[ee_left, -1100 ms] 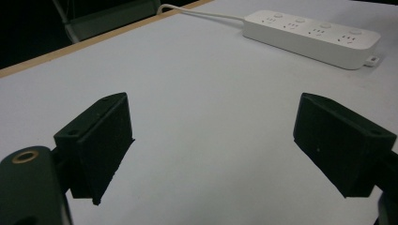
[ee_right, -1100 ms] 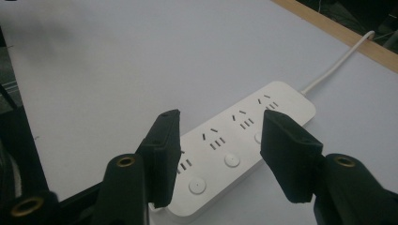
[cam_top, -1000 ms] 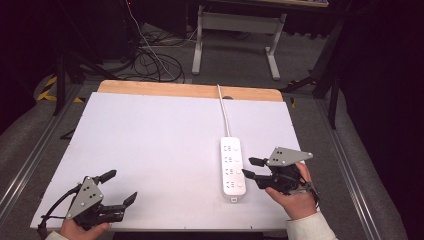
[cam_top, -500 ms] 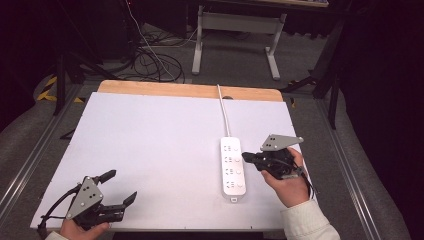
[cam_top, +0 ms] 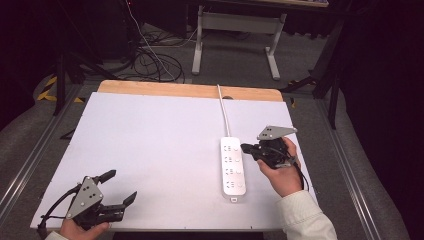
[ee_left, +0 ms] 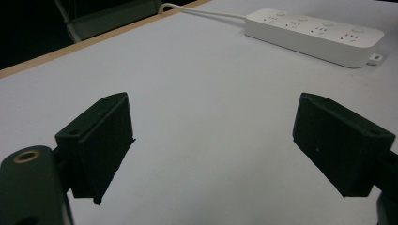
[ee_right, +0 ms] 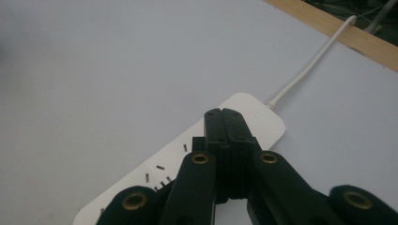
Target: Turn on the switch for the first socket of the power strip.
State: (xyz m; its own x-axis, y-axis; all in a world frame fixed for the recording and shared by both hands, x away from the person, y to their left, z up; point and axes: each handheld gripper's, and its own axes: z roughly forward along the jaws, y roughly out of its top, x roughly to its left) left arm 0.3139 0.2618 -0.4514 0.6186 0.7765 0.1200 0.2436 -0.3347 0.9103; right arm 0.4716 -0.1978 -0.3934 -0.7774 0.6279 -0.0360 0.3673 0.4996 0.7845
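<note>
Power strip [cam_top: 233,167], white, four outlet groups, lying on white table [cam_top: 150,150]. Right gripper [cam_top: 246,148] pressed closed, empty, tips over strip's far end. Left gripper [cam_top: 120,187] spread wide, empty, near corner.

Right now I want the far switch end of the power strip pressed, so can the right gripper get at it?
Probably yes. The right gripper, jaws shut, hovers right at the power strip near its cord end, with nothing between them.

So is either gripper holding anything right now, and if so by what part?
Nothing is held. The left gripper is open over bare table; the right gripper has its jaws shut empty above the white plastic power strip.
</note>
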